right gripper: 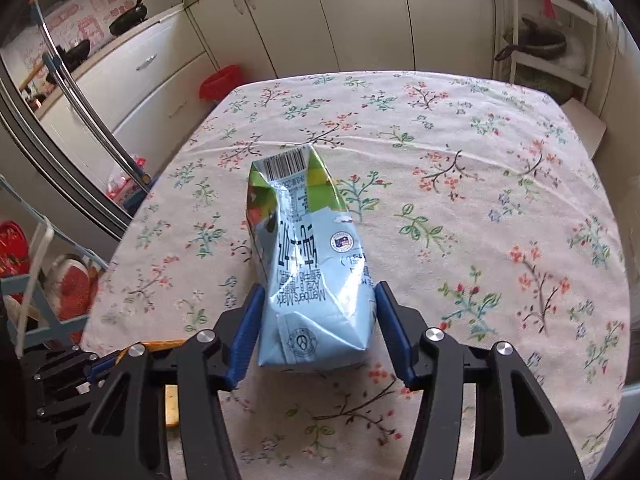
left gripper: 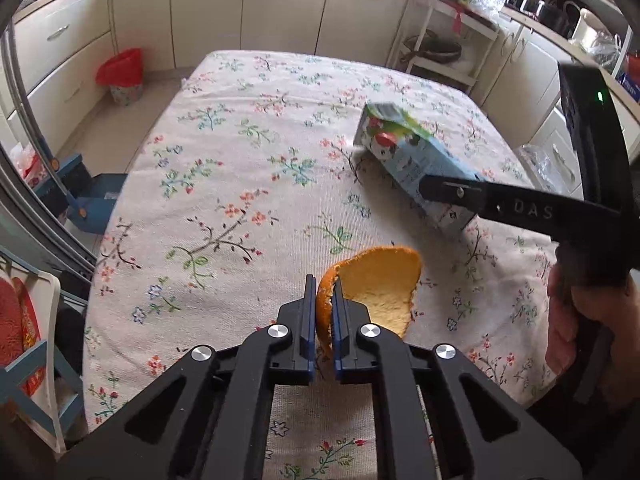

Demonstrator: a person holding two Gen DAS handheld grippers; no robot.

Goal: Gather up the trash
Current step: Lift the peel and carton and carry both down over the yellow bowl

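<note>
My left gripper (left gripper: 323, 280) is shut on a curved piece of orange peel (left gripper: 380, 288), pinching its rim just above the floral tablecloth (left gripper: 240, 140). A light blue and green milk carton (right gripper: 308, 260) lies lengthwise between the blue pads of my right gripper (right gripper: 318, 292), and both pads press on its dented sides. In the left wrist view the carton (left gripper: 404, 152) sits to the right with one black finger (left gripper: 452, 192) across it. A sliver of the peel (right gripper: 160, 344) shows at the lower left of the right wrist view.
A small bin with a red liner (left gripper: 122, 76) stands on the floor beyond the table's far left corner. A white shelf cart (left gripper: 440, 52) is at the back right. A blue stool (left gripper: 92, 200) and a fridge flank the left edge. A person's hand (left gripper: 580, 320) grips the right tool.
</note>
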